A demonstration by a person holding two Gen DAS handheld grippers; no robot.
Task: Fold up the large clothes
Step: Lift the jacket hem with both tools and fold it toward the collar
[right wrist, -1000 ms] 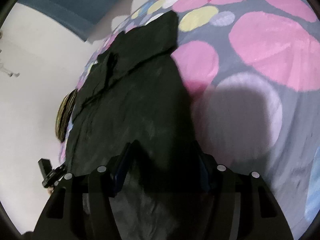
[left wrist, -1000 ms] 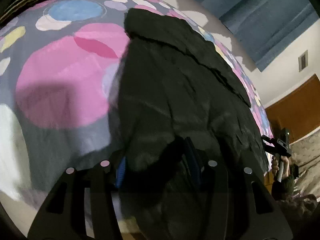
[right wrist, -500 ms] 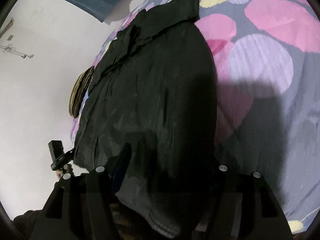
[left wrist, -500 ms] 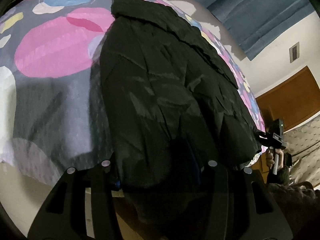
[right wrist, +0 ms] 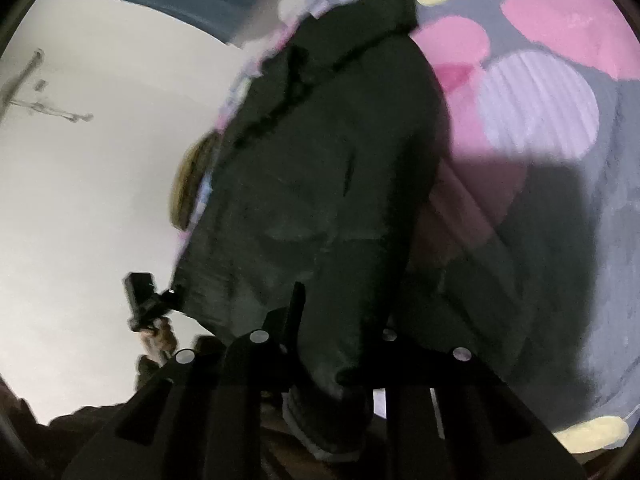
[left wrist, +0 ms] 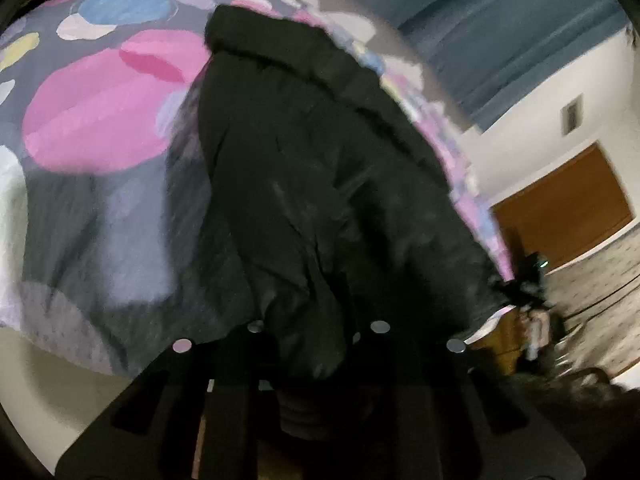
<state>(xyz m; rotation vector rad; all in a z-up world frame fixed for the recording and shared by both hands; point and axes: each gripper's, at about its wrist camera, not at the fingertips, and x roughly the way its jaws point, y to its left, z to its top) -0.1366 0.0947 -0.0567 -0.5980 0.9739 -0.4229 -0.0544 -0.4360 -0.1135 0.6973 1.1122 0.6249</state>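
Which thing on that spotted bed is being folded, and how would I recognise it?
Start at the bedspread, grey with big pink, blue and yellow circles. Across it lies the black jacket, its near hem bunched between the closing jaws of the left gripper and right gripper. It is the only plain dark thing there.

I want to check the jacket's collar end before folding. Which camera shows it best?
The left wrist view: the black jacket lies lengthwise there, its collar end against the dotted bedcover. The right wrist view shows that end too, but smaller, more blurred and near the frame's top.
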